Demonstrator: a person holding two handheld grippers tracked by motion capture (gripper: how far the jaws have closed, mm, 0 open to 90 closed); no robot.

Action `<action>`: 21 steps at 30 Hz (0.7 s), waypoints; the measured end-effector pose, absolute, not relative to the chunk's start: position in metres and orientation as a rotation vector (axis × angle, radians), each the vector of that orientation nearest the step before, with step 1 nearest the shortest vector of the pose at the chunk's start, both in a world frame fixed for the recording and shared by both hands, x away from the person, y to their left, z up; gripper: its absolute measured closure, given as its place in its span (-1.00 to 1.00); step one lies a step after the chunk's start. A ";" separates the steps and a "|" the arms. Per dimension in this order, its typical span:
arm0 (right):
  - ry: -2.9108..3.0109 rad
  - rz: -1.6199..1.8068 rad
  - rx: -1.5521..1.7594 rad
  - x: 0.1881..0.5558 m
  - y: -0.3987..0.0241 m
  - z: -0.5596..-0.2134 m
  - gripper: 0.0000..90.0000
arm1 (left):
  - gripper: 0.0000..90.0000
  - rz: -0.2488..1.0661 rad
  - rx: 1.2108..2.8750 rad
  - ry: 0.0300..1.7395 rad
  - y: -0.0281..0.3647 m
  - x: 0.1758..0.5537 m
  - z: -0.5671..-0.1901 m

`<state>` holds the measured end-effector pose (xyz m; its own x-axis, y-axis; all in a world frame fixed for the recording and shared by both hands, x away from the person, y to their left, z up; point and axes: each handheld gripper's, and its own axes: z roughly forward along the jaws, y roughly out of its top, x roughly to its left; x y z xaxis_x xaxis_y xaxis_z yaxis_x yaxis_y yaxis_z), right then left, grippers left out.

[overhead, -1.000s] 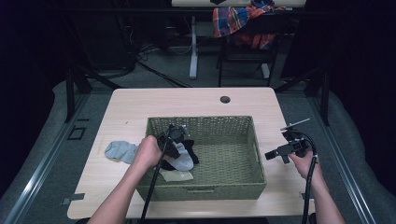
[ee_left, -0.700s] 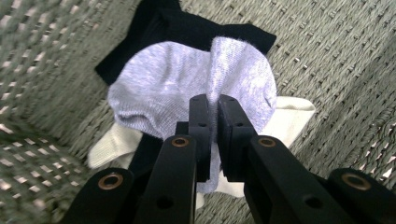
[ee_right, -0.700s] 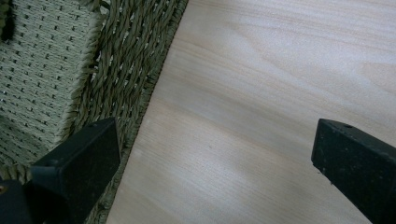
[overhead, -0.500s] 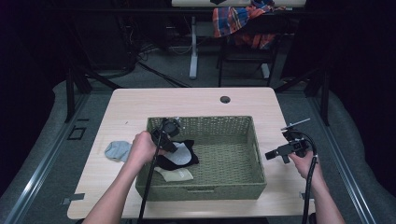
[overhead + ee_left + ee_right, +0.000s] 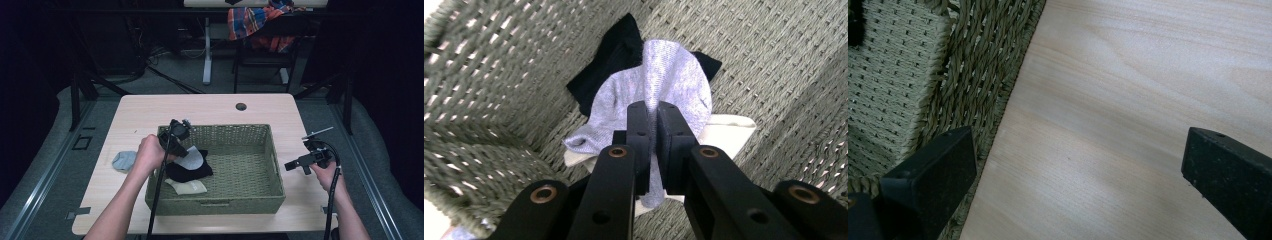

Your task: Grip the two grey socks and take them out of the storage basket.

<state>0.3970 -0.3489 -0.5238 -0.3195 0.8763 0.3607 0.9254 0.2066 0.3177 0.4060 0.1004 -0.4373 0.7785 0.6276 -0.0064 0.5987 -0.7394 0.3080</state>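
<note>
Big pale table (image 5: pixel 145 112) under me, and on it the green woven basket (image 5: pixel 240 134), sitting toward my near edge. My left hand (image 5: pixel 148 154) is up at the basket's left wall, just over the rim, and my left claw (image 5: pixel 181 145) reaches down inside. Look along it in the left gripper view: my left claw (image 5: pixel 652 111) is clamped tight on the grey sock (image 5: pixel 664 80), the two black jaws pressed together with a fold of the knit pinched between them. The sock drapes out past the jaw tips, lifted over the other laundry. From above, the grey sock (image 5: pixel 192 160) lies over the black sock (image 5: pixel 192 172) in the basket's left half. Under both, a cream sock (image 5: pixel 189 187) rests flat on the basket floor, near the front left corner. In the left gripper view the black sock (image 5: pixel 619 55) pokes out behind the grey one, and the cream sock (image 5: pixel 729 134) peeks from beneath.

Over on the right, my right claw (image 5: pixel 297 165) hangs above bare table, just beside the basket's right wall. Its jaws stand wide apart, holding nothing. Out on the table left of the basket, a blue sock (image 5: pixel 123 161) lies by itself.
</note>
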 end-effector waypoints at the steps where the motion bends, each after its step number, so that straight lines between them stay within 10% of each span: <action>1: -2.360 -0.742 -1.768 0.397 -0.349 -0.524 -0.98 | 0.90 0.143 2.677 0.948 0.100 0.406 -0.436; 21: -2.366 -0.740 -1.764 0.395 -0.346 -0.521 -0.98 | 0.90 0.219 2.671 0.943 0.103 0.413 -0.405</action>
<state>0.3950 -0.3458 -0.5214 -0.3245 0.8756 0.3578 0.9235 0.2114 0.3202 0.4127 0.1029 -0.4050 0.7729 0.6331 0.0436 0.5873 -0.7397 0.3287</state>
